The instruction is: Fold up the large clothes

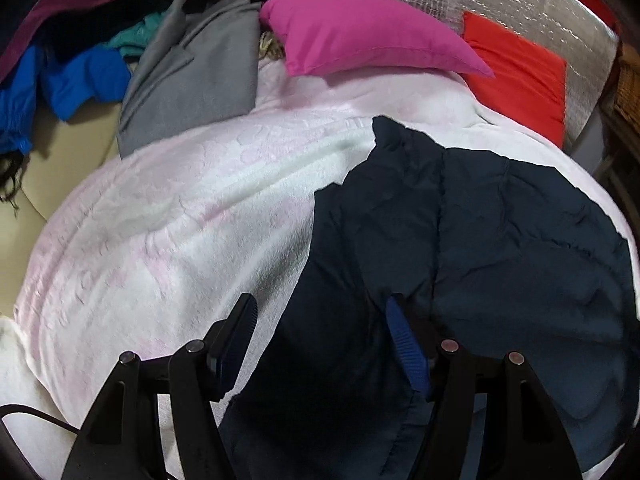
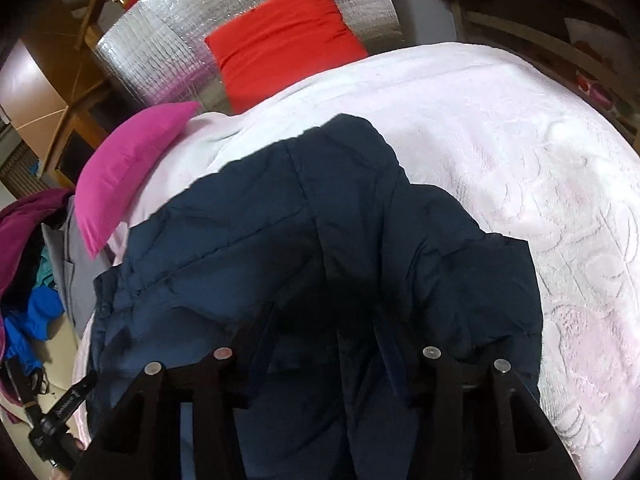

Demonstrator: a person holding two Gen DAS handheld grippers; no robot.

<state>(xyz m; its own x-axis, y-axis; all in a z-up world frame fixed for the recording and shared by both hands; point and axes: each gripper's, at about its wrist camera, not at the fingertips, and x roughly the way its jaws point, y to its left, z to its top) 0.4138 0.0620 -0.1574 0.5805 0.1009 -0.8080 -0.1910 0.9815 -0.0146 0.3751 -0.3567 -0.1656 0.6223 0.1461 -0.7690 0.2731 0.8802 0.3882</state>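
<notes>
Left gripper (image 1: 322, 316) fingers spread wide; right gripper (image 2: 324, 320) fingers likewise parted, angled downward.

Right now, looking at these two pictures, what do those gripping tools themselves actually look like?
Each is matte black plastic. The left gripper has two triangular black arms with cut-out holes, round silver bolt heads on top, and flat ridged blue pads lining its fingers; a thin black cable trails off beside it. The right gripper has the same build; its pads look dark in shadow.

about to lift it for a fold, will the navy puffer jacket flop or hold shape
The navy puffer jacket will probably flop: it already lies creased on the pink blanket. Its quilted padding suggests it is light but springy. The smooth shell may slip between the tongs.
</notes>
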